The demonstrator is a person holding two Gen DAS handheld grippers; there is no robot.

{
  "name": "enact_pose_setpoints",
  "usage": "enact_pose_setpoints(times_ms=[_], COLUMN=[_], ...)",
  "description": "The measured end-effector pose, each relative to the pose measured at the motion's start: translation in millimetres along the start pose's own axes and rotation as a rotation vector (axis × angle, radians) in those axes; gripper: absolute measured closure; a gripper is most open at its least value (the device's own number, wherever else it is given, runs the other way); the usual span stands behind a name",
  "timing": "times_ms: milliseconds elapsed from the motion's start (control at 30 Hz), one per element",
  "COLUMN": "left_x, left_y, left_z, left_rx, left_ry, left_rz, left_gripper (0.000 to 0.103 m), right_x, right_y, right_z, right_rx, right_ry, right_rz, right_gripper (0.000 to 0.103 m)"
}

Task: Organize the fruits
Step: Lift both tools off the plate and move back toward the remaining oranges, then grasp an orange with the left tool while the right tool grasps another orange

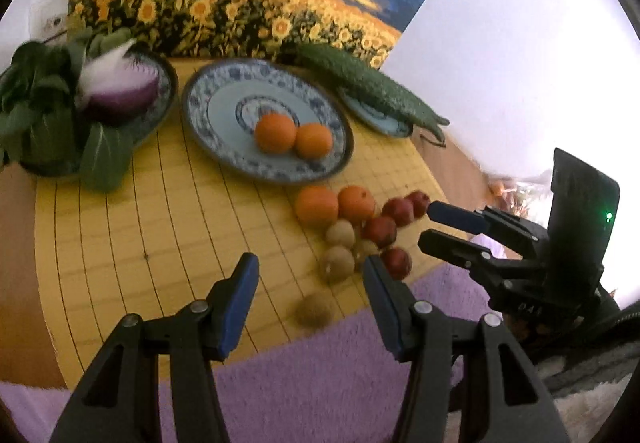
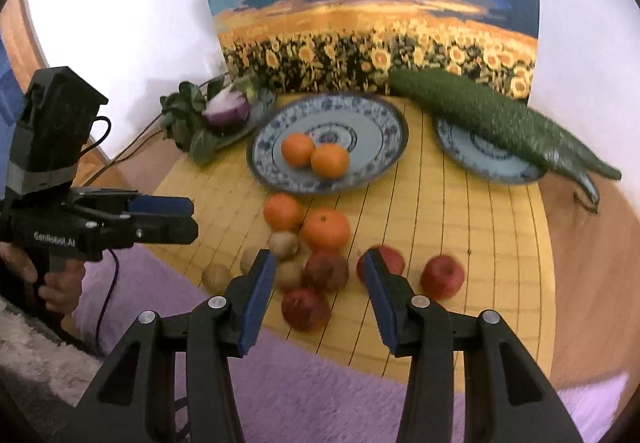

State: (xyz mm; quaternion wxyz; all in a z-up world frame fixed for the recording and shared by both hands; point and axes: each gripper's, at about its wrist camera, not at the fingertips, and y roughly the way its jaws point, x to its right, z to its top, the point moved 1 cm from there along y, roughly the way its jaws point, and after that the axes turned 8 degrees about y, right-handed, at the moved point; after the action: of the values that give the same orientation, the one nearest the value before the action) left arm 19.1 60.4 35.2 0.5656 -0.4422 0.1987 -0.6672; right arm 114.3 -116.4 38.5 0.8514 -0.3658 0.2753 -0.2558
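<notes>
A blue-and-white plate [image 1: 224, 103] [image 2: 368, 131] holds two oranges [image 1: 276, 133] [image 2: 298, 150] in the middle of the yellow grid mat [image 1: 160, 235] [image 2: 460, 243]. In front of it lie two loose oranges [image 1: 317, 205] [image 2: 325, 229], several red apples [image 1: 380, 231] [image 2: 442, 277] and several small brown fruits [image 1: 339, 263] [image 2: 283, 243]. My left gripper [image 1: 310, 267] [image 2: 192, 215] hovers open at the mat's near edge, left of the pile, gripping nothing. To the right, my right gripper [image 2: 319, 259] [image 1: 426, 225] stands open over the apples, also with nothing between its pads.
A halved red onion [image 1: 120, 87] and leafy greens [image 1: 40, 103] fill a plate at the back left. A long cucumber [image 2: 500, 119] lies across a small plate [image 2: 480, 159] at the back right. A sunflower picture [image 2: 360, 43] backs the mat; purple cloth [image 2: 320, 395] lies in front.
</notes>
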Motion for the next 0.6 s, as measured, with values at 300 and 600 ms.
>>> enact_pose_setpoints(times_ms=[300,600], left_x=[-1.1,-12.2], left_y=[-3.4,-7.3], left_z=[-8.0,-8.2], left_rx=[0.012,0.02], left_ry=[-0.02,-0.023], left_rz=[-0.01,-0.002], left_gripper=[0.046,0.046], right_x=[-22.3,-60.8], right_y=[5.9,56.7], right_z=[2.4,26.1], right_rx=[0.007,-0.04], right_ry=[-0.069,-0.321], right_rz=[-0.019,-0.106], right_gripper=[0.056,0.056])
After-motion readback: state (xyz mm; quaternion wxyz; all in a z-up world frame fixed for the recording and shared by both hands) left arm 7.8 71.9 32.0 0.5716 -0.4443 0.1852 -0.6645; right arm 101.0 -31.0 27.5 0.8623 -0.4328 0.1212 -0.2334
